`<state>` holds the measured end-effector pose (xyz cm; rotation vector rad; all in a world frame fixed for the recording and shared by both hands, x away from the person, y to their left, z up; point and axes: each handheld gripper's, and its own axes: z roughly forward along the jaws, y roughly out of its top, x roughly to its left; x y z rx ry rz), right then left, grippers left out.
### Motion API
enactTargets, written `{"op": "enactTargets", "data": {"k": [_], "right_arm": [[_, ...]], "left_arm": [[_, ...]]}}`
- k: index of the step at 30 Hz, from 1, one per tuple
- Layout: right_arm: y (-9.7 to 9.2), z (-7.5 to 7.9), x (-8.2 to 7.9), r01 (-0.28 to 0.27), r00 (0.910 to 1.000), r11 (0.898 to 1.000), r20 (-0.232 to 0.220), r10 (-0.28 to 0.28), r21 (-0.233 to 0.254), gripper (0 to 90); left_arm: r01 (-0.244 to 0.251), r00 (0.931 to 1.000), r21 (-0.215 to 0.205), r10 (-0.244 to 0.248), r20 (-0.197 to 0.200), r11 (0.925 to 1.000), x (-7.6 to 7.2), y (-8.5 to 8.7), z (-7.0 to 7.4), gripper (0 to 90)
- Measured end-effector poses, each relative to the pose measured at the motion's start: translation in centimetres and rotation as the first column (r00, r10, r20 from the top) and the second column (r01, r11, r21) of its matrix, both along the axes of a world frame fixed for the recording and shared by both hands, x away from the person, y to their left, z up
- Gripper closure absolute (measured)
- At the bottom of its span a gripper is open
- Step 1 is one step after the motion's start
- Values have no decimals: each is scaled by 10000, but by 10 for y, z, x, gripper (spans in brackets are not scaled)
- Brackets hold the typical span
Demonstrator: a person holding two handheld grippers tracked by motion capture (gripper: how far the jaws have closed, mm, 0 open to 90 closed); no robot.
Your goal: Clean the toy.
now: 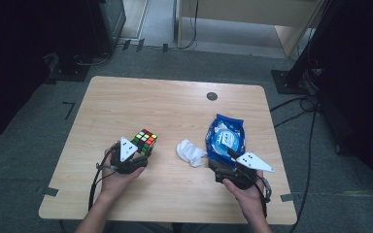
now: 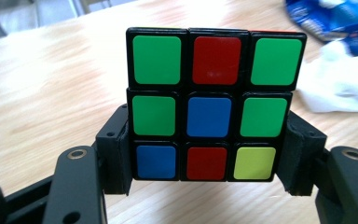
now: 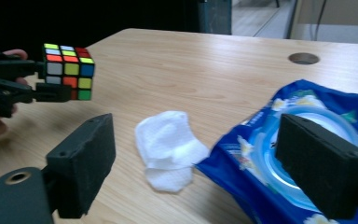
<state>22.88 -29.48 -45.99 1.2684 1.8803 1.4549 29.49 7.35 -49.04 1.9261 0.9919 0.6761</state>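
Wooden table (image 1: pixel 175 107); left hand-held gripper (image 1: pixel 135 154) clamps cube (image 1: pixel 144 141).

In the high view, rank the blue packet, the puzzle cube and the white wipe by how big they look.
1. Blue packet, clearly largest.
2 and 3. White wipe and cube look about alike, so I won't rank them; the left claw also covers part of the cube.

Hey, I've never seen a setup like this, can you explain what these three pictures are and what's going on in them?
A person sits at a wooden table with a hand-held two-jaw gripper in each hand. One picture looks down from above; the other two come from cameras riding on the grippers. The left gripper is clamped on a puzzle cube, held off the table. The right gripper is open and holds nothing. Ahead of it lie a crumpled white wipe and a blue wipes pack.
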Motion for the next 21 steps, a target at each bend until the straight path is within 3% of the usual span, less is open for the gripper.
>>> {"op": "enactTargets", "data": {"k": [3,9,14,17,19,21], "right_arm": [[-7,0,0,118,9999,9999,-36,-119,-46,72],[-22,0,4,324,9989,9992,-344,-333,-247,1],[-32,0,4,446,9977,9983,-495,-464,-378,0],[-48,-4,1,548,9956,9956,-719,-603,-766,0],[-53,-5,-1,591,9950,9942,-748,-659,-900,0],[-69,-12,-7,773,9917,9921,-945,-867,-989,0]], "left_arm": [[-356,9985,-63,353,-416,9993,7,7,-4,342],[-613,9931,67,617,-995,9981,14,9,-8,342],[-657,9877,229,683,-1409,9976,21,6,-11,342],[-694,9812,502,772,-1768,9963,25,1,-15,342],[-721,9803,450,791,-1811,9964,25,0,-15,342],[-819,9748,450,894,-2044,9956,29,-3,-12,341]]}}
